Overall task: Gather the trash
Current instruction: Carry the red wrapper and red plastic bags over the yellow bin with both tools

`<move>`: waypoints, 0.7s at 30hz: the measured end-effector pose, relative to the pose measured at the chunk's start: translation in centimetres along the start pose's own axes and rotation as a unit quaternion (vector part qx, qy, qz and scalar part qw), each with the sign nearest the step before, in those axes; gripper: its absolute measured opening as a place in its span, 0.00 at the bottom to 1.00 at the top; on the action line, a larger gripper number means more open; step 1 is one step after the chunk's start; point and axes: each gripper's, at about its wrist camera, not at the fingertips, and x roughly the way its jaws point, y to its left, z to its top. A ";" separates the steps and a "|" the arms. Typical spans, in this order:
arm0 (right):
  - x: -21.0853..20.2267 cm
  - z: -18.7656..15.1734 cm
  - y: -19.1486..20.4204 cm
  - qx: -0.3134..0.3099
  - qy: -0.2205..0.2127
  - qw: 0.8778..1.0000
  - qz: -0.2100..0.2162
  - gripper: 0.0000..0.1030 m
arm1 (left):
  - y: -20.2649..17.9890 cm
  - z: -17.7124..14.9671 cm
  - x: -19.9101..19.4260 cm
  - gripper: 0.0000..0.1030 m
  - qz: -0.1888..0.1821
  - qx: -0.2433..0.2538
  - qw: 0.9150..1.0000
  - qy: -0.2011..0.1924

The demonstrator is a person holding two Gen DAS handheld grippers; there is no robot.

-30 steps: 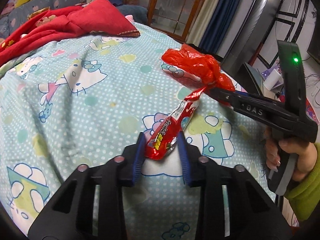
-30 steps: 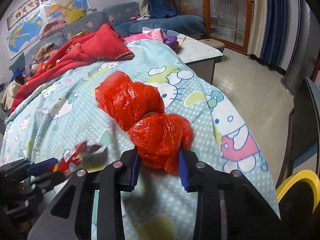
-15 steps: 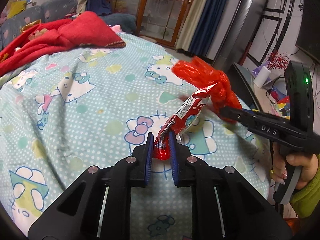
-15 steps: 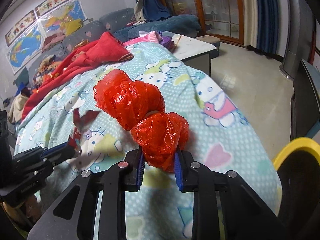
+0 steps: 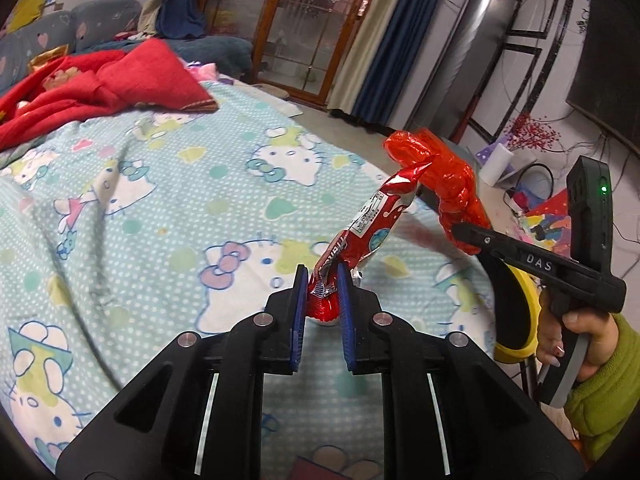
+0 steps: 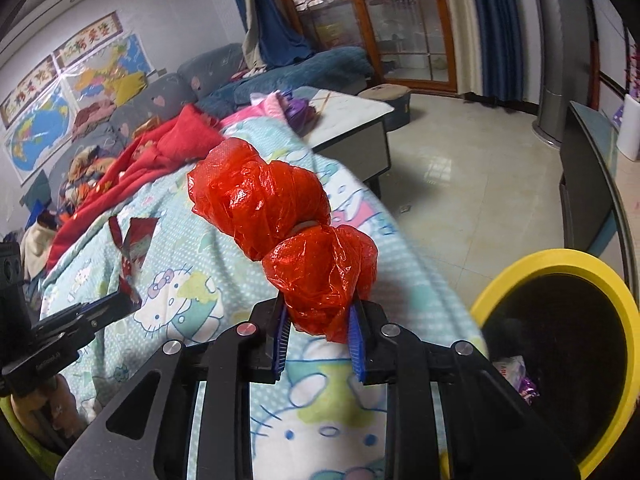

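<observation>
My left gripper (image 5: 322, 292) is shut on a red snack wrapper (image 5: 362, 232) and holds it upright above the bed; the wrapper also shows in the right wrist view (image 6: 130, 248). My right gripper (image 6: 318, 326) is shut on a knotted red plastic bag (image 6: 288, 220), lifted above the bed's edge; the bag also shows in the left wrist view (image 5: 448, 184). A yellow-rimmed black bin (image 6: 560, 264) stands to the right of the bed, with some trash inside; part of its rim shows in the left wrist view (image 5: 520, 320).
The bed has a light blue cartoon-cat sheet (image 5: 160, 208) and a red blanket (image 5: 100, 88) at its far end. A low white table (image 6: 352, 116) and a sofa (image 6: 192, 80) lie beyond. A dark TV stand (image 6: 588, 168) is at the right.
Both grippers lifted their trash off the bed and swung right. The yellow-rimmed bin has come into fuller view. The left gripper closed on the wrapper from one second ago.
</observation>
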 end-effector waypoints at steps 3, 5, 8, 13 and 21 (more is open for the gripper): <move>-1.1 0.0 -1.0 0.009 -0.008 1.000 -0.004 0.23 | -1.0 0.0 -0.3 0.09 -0.007 0.008 1.000 -0.003; -1.7 -0.1 -1.8 0.015 -0.014 1.000 -0.010 0.23 | -1.7 0.0 -0.3 0.09 -0.013 0.014 1.000 -0.004; -2.6 -0.4 -2.9 0.027 -0.021 0.999 -0.017 0.23 | -2.7 0.0 -0.2 0.09 -0.018 0.021 1.000 -0.003; -3.9 -0.9 -4.3 0.040 -0.029 0.998 -0.026 0.23 | -4.5 -0.1 -0.1 0.09 -0.023 0.041 0.999 -0.005; -5.8 -1.5 -6.4 0.058 -0.047 0.996 -0.044 0.23 | -7.8 -0.4 0.1 0.09 -0.040 0.072 0.997 -0.004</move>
